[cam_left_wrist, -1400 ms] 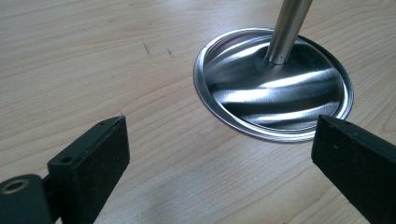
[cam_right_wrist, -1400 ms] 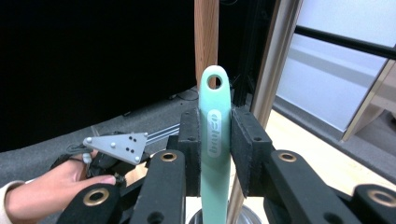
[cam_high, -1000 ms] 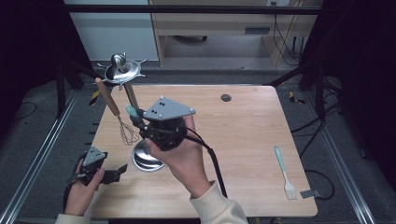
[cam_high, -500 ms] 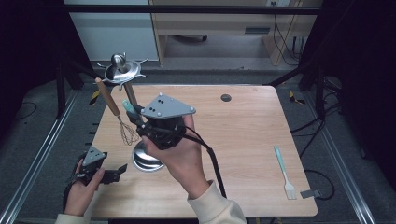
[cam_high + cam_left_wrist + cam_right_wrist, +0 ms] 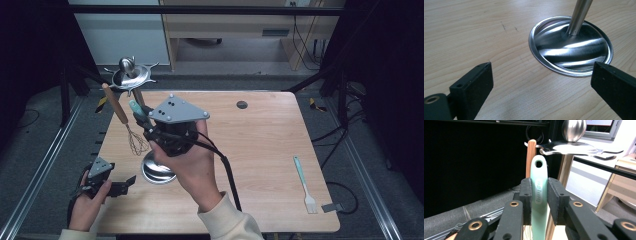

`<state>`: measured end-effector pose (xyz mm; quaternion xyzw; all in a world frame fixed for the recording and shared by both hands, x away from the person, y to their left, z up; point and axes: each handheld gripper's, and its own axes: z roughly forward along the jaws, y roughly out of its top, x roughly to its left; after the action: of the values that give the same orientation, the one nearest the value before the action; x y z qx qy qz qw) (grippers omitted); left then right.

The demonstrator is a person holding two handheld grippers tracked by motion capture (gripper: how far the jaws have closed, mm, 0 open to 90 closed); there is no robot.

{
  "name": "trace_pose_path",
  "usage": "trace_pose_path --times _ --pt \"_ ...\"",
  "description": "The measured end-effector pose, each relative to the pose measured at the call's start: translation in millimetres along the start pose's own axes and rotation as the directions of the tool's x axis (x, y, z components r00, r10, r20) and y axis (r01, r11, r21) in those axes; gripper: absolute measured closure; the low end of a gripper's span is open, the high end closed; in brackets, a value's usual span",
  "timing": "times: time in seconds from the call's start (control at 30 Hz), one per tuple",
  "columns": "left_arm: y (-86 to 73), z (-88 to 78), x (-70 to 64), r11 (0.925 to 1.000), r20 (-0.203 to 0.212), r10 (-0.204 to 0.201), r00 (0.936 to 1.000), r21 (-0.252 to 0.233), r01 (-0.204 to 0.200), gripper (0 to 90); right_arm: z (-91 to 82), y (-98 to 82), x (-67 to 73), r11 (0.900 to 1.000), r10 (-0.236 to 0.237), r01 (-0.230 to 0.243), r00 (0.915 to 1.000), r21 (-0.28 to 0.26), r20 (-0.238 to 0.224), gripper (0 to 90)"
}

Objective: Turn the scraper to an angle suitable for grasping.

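I have the right gripper (image 5: 145, 122) clamped on the mint-green handle (image 5: 538, 192) of a utensil, its two black pads pressing the flat sides of the smooth plastic just below the hanging hole at the rounded tip. I read this as the hanging step: the handle is raised beside the utensil stand (image 5: 131, 77), close under the ring of curved hooks, and the hole has not yet met a hook. In the right gripper view the polished ball and the hook ring sit above and to the right of the handle tip, so the next move, as I judge it, calls for a small lift and a sideways nudge to bring the hole over a free hook tip, then a gentle lowering before I let the pads part. A whisk (image 5: 126, 122) with a round wooden handle and a thin wire head already hangs from the stand on the near side, just beside my utensil, so I need to keep from knocking it. The stand is shiny metal, a slim post rising from a round dished base (image 5: 571, 46) on the pale wood-grain desk (image 5: 270, 140). My left gripper (image 5: 120, 186) rests low at the near left desk edge with its jaws wide apart and nothing between them, pointed at that base. A second mint utensil (image 5: 304, 184), with fork-like tines, lies well apart on the right.
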<state>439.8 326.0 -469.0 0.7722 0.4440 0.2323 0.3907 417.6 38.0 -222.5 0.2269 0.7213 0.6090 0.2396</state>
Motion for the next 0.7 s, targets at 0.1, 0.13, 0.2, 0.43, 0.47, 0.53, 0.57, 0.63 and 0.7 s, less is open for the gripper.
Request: trace_pose_path --times 0.1,0.13,0.2,0.43,0.47,0.53,0.57,0.63,0.7 --pt "0.0 -0.2 0.2 1.0000 0.000 0.000 1.0000 0.000 0.000 3.9 0.7 2.6 0.1 1.000 -0.002 0.002 1.0000 -0.006 0.007 74.7" --pt "0.0 -0.3 0.2 1.0000 0.000 0.000 1.0000 0.000 0.000 3.9 1.0 3.7 0.4 1.000 0.000 0.000 0.9999 -0.011 0.013 74.7" --pt "0.1 -0.4 0.3 1.0000 0.000 0.000 1.0000 -0.001 0.000 3.9 1.7 5.5 1.0 1.000 -0.003 0.003 0.9999 -0.010 0.014 74.7" --pt "0.2 -0.9 0.6 1.0000 -0.001 0.001 1.0000 -0.004 -0.001 3.9 5.5 8.4 1.3 1.000 -0.003 0.004 0.9996 -0.013 0.027 74.7" --pt "0.2 -0.9 0.7 1.0000 -0.001 0.000 1.0000 -0.004 0.000 3.9 6.3 8.2 0.9 1.000 -0.003 0.003 0.9996 -0.011 0.027 74.7" --pt "0.2 -0.9 0.7 1.0000 0.000 0.000 1.0000 -0.004 0.000 3.9 7.1 8.2 0.9 1.000 0.001 -0.001 0.9996 -0.011 0.029 74.7" --pt "0.2 -0.8 0.7 1.0000 0.000 0.000 1.0000 -0.004 0.000 3.9 7.2 8.3 0.8 1.000 0.001 -0.001 0.9996 -0.012 0.029 74.7" --pt "0.2 -0.7 0.6 1.0000 0.000 0.000 1.0000 -0.004 0.000 3.9 7.5 9.0 0.9 1.000 0.003 -0.002 0.9996 -0.015 0.030 74.7" --pt "0.3 -0.7 0.6 1.0000 0.000 0.001 1.0000 -0.003 -0.001 3.9 7.8 9.9 1.2 1.000 0.002 -0.001 0.9995 -0.016 0.030 74.7"
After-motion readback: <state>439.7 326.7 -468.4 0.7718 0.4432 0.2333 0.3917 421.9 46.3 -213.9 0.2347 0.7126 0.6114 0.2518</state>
